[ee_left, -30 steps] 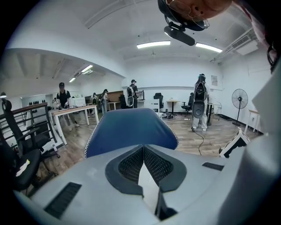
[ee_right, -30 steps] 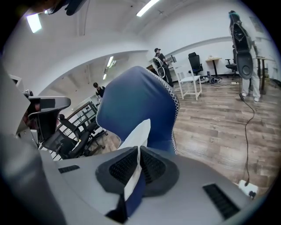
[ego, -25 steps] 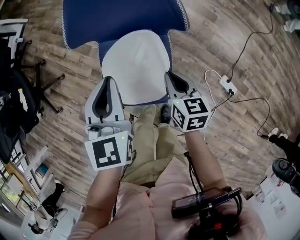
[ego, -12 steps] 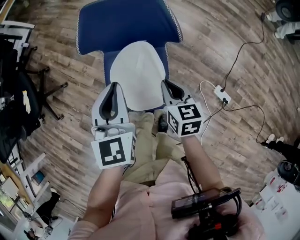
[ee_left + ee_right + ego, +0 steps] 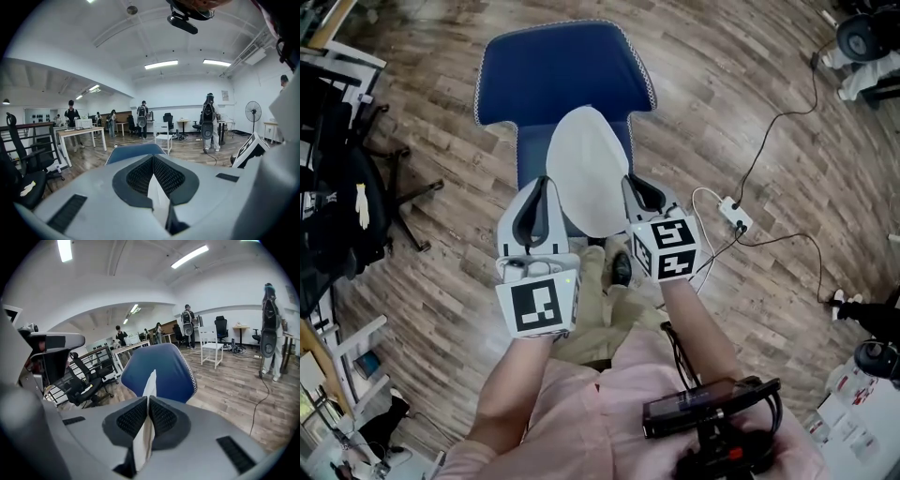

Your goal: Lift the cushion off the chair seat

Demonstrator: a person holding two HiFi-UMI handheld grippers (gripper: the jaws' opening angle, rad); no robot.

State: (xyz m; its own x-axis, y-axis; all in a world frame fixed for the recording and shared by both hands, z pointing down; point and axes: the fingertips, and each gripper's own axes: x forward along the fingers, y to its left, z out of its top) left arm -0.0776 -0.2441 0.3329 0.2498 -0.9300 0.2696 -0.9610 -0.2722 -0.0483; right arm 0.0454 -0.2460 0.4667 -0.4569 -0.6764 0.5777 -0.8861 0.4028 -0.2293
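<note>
Cushion [image 5: 589, 169] stands steeper over chair [image 5: 553, 66] than before, left hand-held gripper [image 5: 543, 185] and right hand-held gripper [image 5: 631, 182] clamping its edges

Since ~1 s ago the white oval fabric cushion [image 5: 589, 173] reads narrower and taller in head view, so I've tipped it up more edge-on. The L gripper [image 5: 540, 187] and R gripper [image 5: 634, 184] have come closer together, each at one side of it. The blue padded chair w/ white-stitched edge [image 5: 562, 75] has slid down and right in frame; its whole backrest shows now.
</note>
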